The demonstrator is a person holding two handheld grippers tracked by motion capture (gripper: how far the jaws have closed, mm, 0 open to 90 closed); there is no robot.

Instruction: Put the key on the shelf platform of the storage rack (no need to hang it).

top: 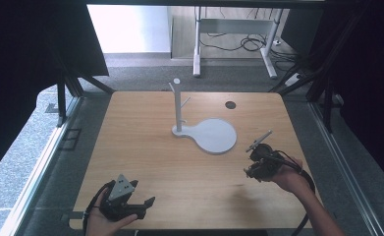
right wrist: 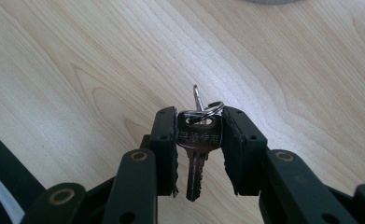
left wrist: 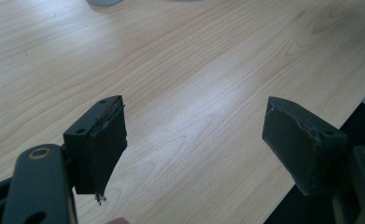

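Observation:
A silver key (right wrist: 198, 140) hangs blade-down between the jaws of my right gripper (right wrist: 200, 113), which is shut on its head. A split ring (right wrist: 210, 108) runs through the key's head, and a second thin key sticks up behind it. In the high view the right gripper (top: 251, 161) sits low over the table's right side, just right of the white stand's round base (top: 214, 135). The stand's post (top: 178, 105) rises upright with short pegs near its top. My left gripper (top: 143, 192) rests at the near left edge, open (left wrist: 194, 112), with bare wood between its jaws.
The wooden table (top: 145, 147) carries a small dark round hole (top: 230, 104) at the back right. Dark curtains flank both sides. Beyond the far edge are a desk frame (top: 197, 49) and cables on the floor.

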